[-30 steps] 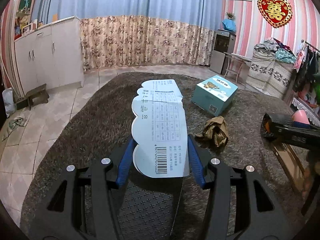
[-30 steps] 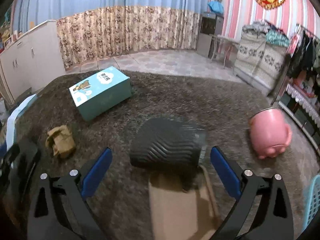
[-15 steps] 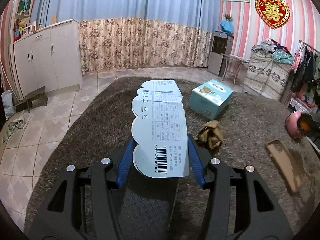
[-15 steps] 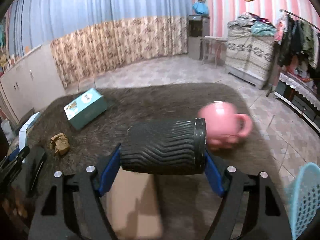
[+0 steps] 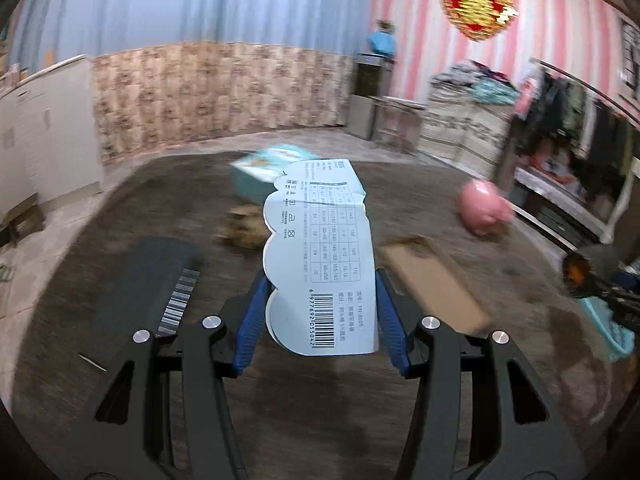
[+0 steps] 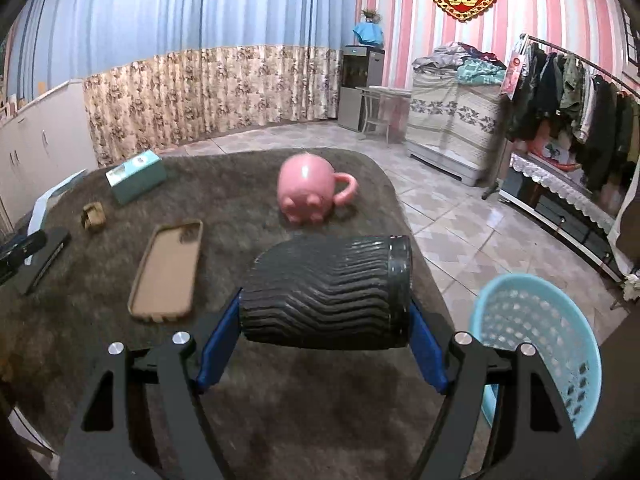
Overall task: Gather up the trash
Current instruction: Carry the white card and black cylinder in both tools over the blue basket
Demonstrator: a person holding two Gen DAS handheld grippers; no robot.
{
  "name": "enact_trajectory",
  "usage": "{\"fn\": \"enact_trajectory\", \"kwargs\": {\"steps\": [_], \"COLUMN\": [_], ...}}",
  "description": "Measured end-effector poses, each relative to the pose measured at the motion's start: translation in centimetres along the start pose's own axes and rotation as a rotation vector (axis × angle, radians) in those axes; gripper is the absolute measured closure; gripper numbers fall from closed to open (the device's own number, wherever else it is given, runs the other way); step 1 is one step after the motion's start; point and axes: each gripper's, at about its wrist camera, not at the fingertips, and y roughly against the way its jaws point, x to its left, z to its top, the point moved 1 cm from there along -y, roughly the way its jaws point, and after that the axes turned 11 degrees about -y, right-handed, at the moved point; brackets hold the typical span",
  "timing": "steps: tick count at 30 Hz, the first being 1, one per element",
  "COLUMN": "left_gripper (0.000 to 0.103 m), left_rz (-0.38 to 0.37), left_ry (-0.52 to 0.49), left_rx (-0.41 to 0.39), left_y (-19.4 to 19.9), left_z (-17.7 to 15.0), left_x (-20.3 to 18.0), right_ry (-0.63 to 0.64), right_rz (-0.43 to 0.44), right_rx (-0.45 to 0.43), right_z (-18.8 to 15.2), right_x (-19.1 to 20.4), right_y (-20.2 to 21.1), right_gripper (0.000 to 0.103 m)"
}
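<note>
My left gripper [image 5: 320,316] is shut on a pale blue cardboard tag [image 5: 320,248] with a barcode, held upright above the carpeted table [image 5: 320,408]. My right gripper [image 6: 324,320] is shut on a black ribbed paper cup [image 6: 328,292], held sideways above the table's right end. A light blue mesh basket [image 6: 540,332] stands on the floor just right of the right gripper; its edge shows in the left wrist view [image 5: 616,332]. A crumpled brown paper wad [image 6: 93,216] lies at the table's far left, blurred in the left wrist view [image 5: 242,230].
A tan phone case [image 6: 168,268], a pink pig mug [image 6: 308,192], a teal box [image 6: 136,176] and a black flat box [image 5: 144,288] lie on the table. Tiled floor, a bed and a clothes rack [image 6: 572,92] are to the right.
The right gripper closed on the black cup, lifted it and swung right toward the basket. The left gripper, still holding the tag, turned right.
</note>
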Motion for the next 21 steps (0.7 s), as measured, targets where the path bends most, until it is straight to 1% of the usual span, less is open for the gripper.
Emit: {"fn": "enact_trajectory", "kwargs": {"steps": [3, 7, 10, 15, 17, 19, 21], "left_gripper": [0.052, 0.052, 0.052, 0.052, 0.052, 0.052, 0.052], "left_rz": [-0.071, -0.127, -0.157, -0.196, -0.220, -0.245, -0.289], "left_ry": [-0.055, -0.110, -0.131, -0.181, -0.208, -0.234, -0.260], "left_rx": [-0.006, -0.008, -0.005, -0.044, -0.062, -0.075, -0.084], "left_y": [0.4, 0.6, 0.6, 1.1, 1.2, 1.1, 0.8], "left_z": [-0.2, -0.5, -0.4, 1.3, 2.2, 2.9, 3.7], "left_x": [-4.6, -8.3, -10.1, -12.6, -14.7, -16.3, -18.6], "right_ry": [-0.005, -0.014, -0.039, -0.116, -0.137, -0.160, -0.186], "right_rz": [-0.007, -0.017, -0.029, -0.039, -0.052, -0.085, -0.123], "right_rx": [-0.014, -0.028, -0.057, -0.102, -0.111, -0.125, -0.136], "right_z": [-0.9, -1.2, -0.9, -0.3, -0.1, 0.1, 0.3], "right_x": [-1.4, -3.1, -4.6, -8.4, -9.8, -11.8, -13.9], "right_y": [1.0, 1.9, 2.7, 4.3, 4.7, 5.1, 5.5], "right_gripper": [0.028, 0.028, 0.028, 0.028, 0.028, 0.028, 0.028]}}
